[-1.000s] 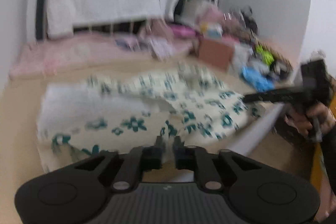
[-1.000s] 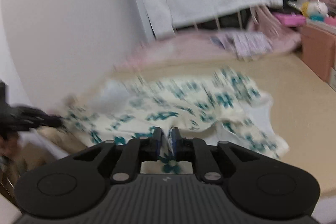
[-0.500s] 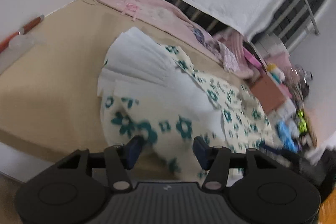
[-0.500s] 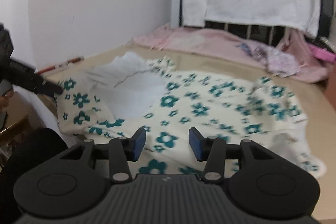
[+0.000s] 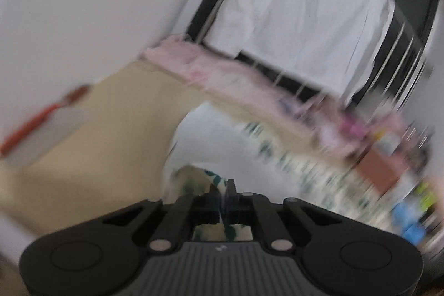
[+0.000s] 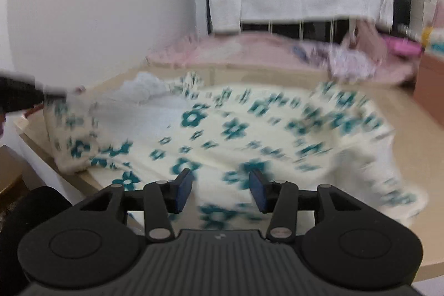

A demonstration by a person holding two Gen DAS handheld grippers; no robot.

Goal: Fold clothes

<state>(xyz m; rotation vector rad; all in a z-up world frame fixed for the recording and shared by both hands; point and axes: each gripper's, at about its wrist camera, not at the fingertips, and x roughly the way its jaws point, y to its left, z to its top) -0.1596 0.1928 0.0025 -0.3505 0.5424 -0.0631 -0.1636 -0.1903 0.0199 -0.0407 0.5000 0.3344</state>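
Our left gripper (image 5: 222, 201) has just closed, clamping the near edge of the flowered garment (image 6: 249, 129). Our right gripper (image 6: 220, 190) hangs apart over the cloth just ahead, gripping nothing.

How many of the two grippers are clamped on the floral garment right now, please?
1. The left gripper has just closed on a near edge of the floral garment. The right gripper hovers open over the garment's near side, pads not pressing the fabric.
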